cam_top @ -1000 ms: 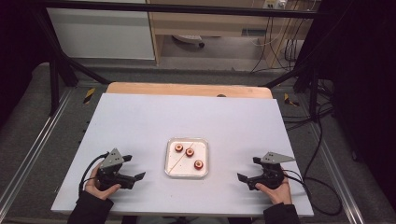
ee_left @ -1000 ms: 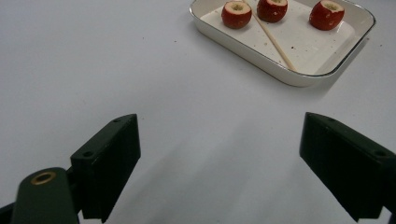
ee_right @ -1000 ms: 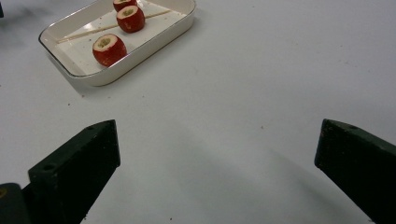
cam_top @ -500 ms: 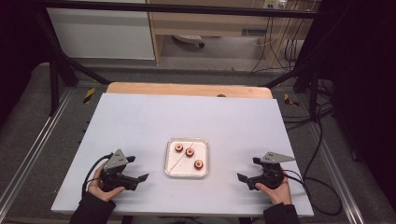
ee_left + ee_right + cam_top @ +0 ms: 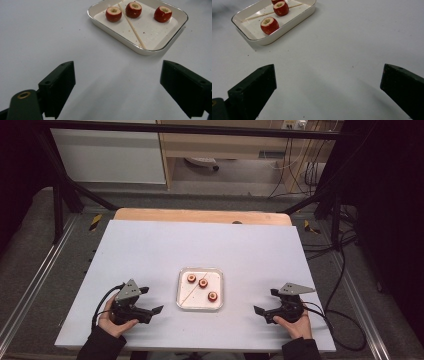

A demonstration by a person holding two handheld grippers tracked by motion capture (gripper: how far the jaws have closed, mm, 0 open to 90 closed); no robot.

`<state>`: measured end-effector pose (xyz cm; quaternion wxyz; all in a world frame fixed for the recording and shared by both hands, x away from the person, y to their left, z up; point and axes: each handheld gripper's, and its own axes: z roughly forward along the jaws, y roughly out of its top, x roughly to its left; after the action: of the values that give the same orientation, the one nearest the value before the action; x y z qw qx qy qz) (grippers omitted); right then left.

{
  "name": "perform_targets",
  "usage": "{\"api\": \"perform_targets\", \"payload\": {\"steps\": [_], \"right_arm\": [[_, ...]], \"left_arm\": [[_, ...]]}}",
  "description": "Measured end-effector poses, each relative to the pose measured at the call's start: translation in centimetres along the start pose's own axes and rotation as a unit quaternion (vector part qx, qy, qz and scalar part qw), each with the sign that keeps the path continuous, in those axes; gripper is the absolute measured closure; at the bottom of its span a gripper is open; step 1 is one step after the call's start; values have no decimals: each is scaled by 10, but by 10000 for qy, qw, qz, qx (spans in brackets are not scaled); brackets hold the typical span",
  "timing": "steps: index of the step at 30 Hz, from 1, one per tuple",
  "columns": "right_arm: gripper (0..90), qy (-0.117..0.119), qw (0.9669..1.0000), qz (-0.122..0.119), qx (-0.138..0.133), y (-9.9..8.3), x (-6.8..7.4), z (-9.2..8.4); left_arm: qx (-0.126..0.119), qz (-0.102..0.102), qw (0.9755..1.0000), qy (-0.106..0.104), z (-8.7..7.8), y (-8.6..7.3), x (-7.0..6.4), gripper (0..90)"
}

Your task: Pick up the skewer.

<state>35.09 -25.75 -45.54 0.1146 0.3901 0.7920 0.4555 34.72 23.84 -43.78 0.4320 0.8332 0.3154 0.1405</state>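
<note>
From the high view we see our left gripper (image 5: 150,306) near the tabletop's (image 5: 200,240) front edge, left of the tray (image 5: 200,306), with its jaws apart; it has slid a little toward the tray in the last second, while our right gripper (image 5: 266,303), also spread, has stayed put well to the tray's right. We judge the left side is opening an approach. In the left gripper view, between the wide-apart jaws, the tray holds three cored red fruits (image 5: 133,9) and a thin wooden skewer (image 5: 132,25) lying diagonally across it. In the right gripper view the tray (image 5: 294,19) sits toward the far left, well apart from the open jaws. We find no brand, label or readable writing.
</note>
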Motion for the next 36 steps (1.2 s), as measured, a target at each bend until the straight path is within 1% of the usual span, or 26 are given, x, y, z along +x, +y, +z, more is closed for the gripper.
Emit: {"api": "perform_targets", "payload": {"steps": [11, 14, 15, 16, 18, 24, 26, 28, 30, 32, 34, 36], "right_arm": [[9, -15, 10000, -11, 4, 0, 0, -1], [9, -21, 10000, -8, 1, 0, 0, -1], [9, -20, 10000, -6, -10, 0, 0, -1], [9, -20, 10000, -6, -10, 0, 0, -1], [9, -19, 10000, 1, -8, 0, 0, -1], [9, -25, 10000, 12, 25, 0, 1, -1], [9, -28, 10000, 4, 26, 0, 0, -1], [9, -35, 10000, -3, 6, 0, 0, -1], [9, -29, 10000, 0, 15, 0, 0, -1], [9, -28, 10000, 3, 19, 0, 1, -1], [9, -30, 10000, 10, 27, 0, 1, -1], [9, -30, 10000, 3, 32, 0, 1, 0]], "left_arm": [[117, 28, 9999, 19, 6, 10, -10, 152], [142, 59, 9999, 19, 7, 15, -12, 158], [129, 64, 9999, 3, 8, 19, -14, 163], [129, 64, 9999, 3, 8, 19, -14, 166], [155, 99, 9998, 28, 10, 24, -17, 166], [246, 188, 9995, 11, 20, 36, -23, 172], [296, 200, 9994, 15, 25, 40, -24, 184], [315, 163, 9994, -12, 29, 44, -25, 191], [321, 127, 9994, -27, 33, 49, -26, 220], [327, 152, 9993, -38, 36, 54, -28, 247], [350, 182, 9992, 10, 40, 58, -31, 263], [413, 151, 9990, 38, 45, 61, -32, 290]]}}
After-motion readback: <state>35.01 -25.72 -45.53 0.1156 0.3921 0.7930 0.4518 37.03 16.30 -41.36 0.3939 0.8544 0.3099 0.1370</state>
